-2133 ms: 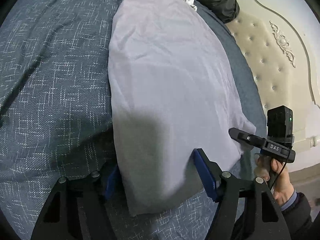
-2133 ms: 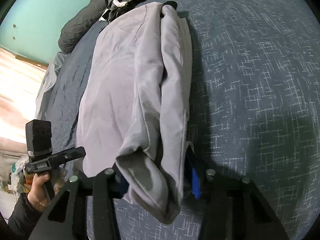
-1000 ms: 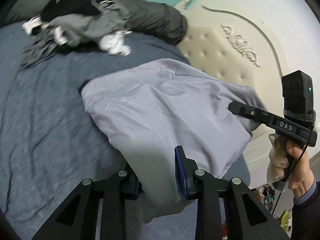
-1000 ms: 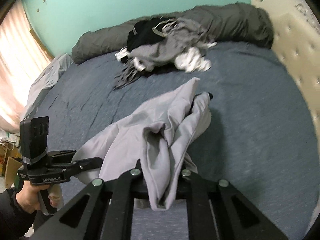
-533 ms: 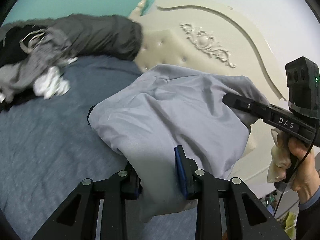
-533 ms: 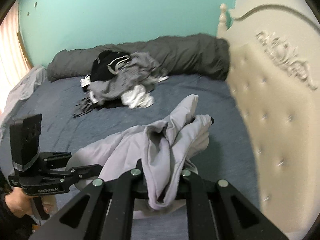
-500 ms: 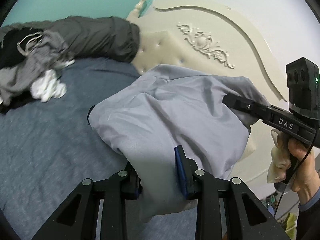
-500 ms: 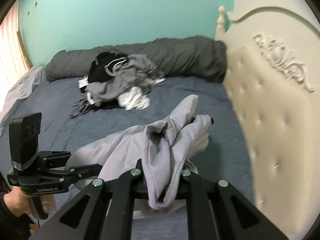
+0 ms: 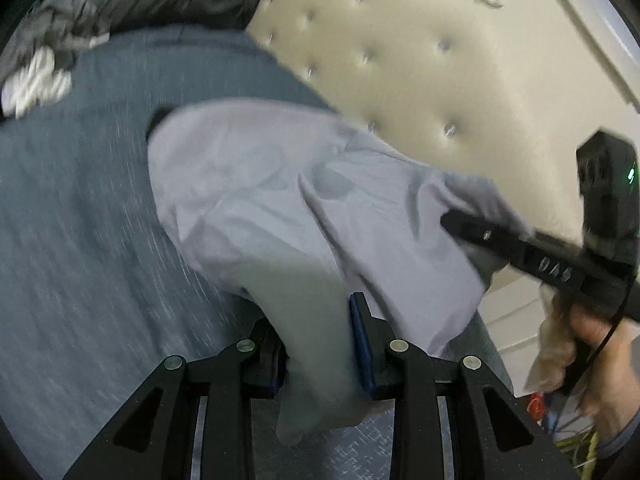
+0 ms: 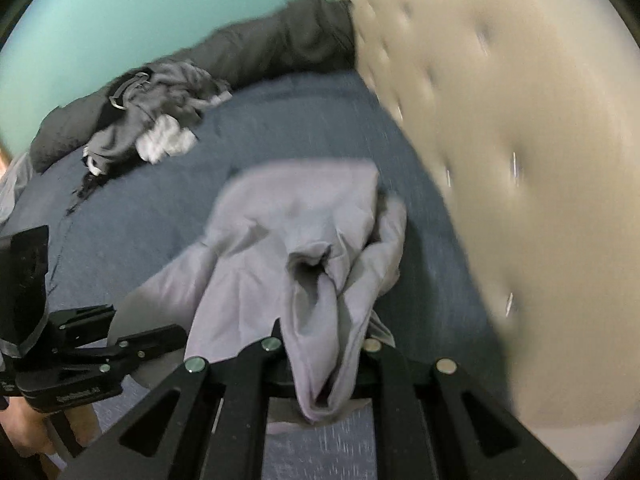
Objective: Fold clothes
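Observation:
A light grey garment (image 9: pixel 288 200) hangs between my two grippers, its far end drooping onto the blue bedspread (image 9: pixel 80 240). My left gripper (image 9: pixel 318 340) is shut on one bunched corner of it. My right gripper (image 10: pixel 322 344) is shut on the other bunched end of the garment (image 10: pixel 296 232). The right gripper also shows in the left wrist view (image 9: pixel 452 220), buried in the cloth. The left gripper shows in the right wrist view (image 10: pixel 176 334), at the garment's left edge. Both views are motion-blurred.
A cream tufted headboard (image 9: pixel 420 60) stands close on the right and also shows in the right wrist view (image 10: pixel 520 160). A pile of dark and white clothes (image 10: pixel 152 120) lies at the far side, before a rolled dark grey duvet (image 10: pixel 260 48) and a teal wall (image 10: pixel 140 8).
Both grippers have carried the garment toward the headboard and lower. The far end has dropped nearer the bedspread. The clothes pile has slid to the left in both views.

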Action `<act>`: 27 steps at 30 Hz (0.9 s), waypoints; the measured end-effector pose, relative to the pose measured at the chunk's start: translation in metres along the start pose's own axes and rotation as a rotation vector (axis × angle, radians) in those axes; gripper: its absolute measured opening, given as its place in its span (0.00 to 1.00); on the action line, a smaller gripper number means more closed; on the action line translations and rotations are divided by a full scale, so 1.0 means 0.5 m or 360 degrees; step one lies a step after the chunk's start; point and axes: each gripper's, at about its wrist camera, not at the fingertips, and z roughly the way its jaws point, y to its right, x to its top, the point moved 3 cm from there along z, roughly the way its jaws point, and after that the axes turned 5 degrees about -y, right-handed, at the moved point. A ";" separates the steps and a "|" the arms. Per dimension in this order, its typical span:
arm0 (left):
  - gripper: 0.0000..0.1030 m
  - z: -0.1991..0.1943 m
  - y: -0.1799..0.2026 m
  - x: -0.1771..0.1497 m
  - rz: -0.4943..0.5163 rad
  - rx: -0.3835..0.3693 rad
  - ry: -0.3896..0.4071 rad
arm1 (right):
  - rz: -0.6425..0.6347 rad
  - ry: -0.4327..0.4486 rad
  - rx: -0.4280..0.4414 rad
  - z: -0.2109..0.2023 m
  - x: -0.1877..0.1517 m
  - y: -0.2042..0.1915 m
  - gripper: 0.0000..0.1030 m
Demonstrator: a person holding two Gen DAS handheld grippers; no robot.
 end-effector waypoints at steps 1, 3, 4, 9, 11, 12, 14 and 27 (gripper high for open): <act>0.30 0.008 0.004 -0.006 0.0004 0.0002 -0.0007 | 0.0035 -0.0011 0.0007 0.010 -0.016 0.013 0.08; 0.30 0.011 0.005 -0.009 0.0003 0.0001 -0.0012 | 0.0109 -0.0016 0.0025 0.018 -0.039 0.040 0.08; 0.30 0.011 0.004 -0.010 -0.0004 -0.0002 -0.0014 | 0.0145 -0.0019 0.0035 0.022 -0.050 0.054 0.08; 0.33 0.005 -0.029 -0.039 -0.0112 -0.0089 -0.0111 | 0.0259 -0.0059 0.0064 0.032 -0.078 0.082 0.09; 0.34 0.003 -0.044 -0.055 -0.0149 -0.0103 -0.0167 | 0.0301 -0.0076 0.0075 0.035 -0.088 0.092 0.11; 0.35 -0.004 -0.055 -0.064 -0.0177 -0.0111 -0.0181 | 0.0327 -0.0084 0.0078 0.035 -0.094 0.098 0.13; 0.35 -0.022 -0.073 -0.081 -0.0213 -0.0113 -0.0193 | 0.0386 -0.0102 0.0080 0.033 -0.105 0.111 0.23; 0.35 -0.113 -0.004 -0.076 0.0215 0.0100 -0.0041 | 0.0404 0.0180 0.0166 -0.088 -0.128 0.092 0.18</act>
